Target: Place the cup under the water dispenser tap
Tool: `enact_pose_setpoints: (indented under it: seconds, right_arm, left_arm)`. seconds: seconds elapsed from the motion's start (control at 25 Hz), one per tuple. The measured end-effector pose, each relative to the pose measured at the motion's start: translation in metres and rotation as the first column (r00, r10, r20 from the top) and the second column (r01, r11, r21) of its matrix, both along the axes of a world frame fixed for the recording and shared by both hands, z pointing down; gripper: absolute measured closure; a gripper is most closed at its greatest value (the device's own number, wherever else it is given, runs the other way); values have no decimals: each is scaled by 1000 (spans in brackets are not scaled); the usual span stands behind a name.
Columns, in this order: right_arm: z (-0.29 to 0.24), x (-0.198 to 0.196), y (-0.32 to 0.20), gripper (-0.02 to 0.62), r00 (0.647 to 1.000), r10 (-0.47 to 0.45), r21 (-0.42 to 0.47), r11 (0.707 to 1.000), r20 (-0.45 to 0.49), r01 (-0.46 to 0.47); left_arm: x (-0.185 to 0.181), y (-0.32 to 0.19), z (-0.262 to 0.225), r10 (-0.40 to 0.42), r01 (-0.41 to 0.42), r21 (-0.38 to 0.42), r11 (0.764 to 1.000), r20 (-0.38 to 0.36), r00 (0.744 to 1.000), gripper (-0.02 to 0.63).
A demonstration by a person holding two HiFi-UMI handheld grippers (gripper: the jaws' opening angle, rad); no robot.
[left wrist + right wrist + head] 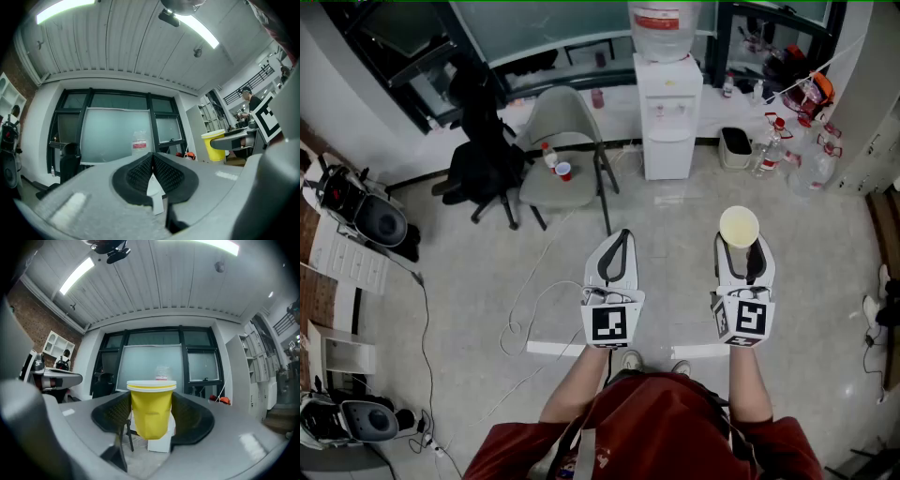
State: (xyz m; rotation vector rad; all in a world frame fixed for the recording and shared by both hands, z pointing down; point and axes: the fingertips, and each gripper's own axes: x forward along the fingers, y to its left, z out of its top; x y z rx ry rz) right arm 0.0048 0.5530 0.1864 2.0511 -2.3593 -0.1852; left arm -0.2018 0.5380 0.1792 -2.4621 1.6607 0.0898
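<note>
A yellow cup (739, 227) (151, 408) stands upright between the jaws of my right gripper (742, 255) (152, 416), which is shut on it; its rim is white. In the left gripper view the same cup (214, 144) shows at the right. My left gripper (615, 259) (153, 174) is shut with nothing in it, its black pads pressed together. The white water dispenser (667, 98) with a bottle on top stands straight ahead against the far wall, well beyond both grippers; behind the cup it shows as a white base (161, 441). Both grippers are held level at about waist height.
A grey folding chair (567, 155) with a small red cup (563, 172) on its seat stands left of the dispenser. A black office chair (483, 159) is farther left. Bottles (773, 150) and a bin (736, 147) sit right of the dispenser. A cable (534, 309) trails over the floor.
</note>
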Motion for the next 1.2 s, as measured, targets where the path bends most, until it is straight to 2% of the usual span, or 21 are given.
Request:
enact_pose_setpoints:
  seconds: [0.76,0.96,1.2]
  right_arm:
    - [17,-63,-11,336,999,38,-7,999,15,-38]
    - [25,-59,-24,336,999,42,-21,999,26,-42]
    - [38,-38,-64,336,998,40,-37,999,48,-38]
  left_arm:
    - [-65,-21,13,55,-55,-6,998,-23,998,601]
    - [-61,-36,17,59,-60,-7,998,-32,998,601]
    - [-36,-72,25,61,-62,-37,997,-20,998,601]
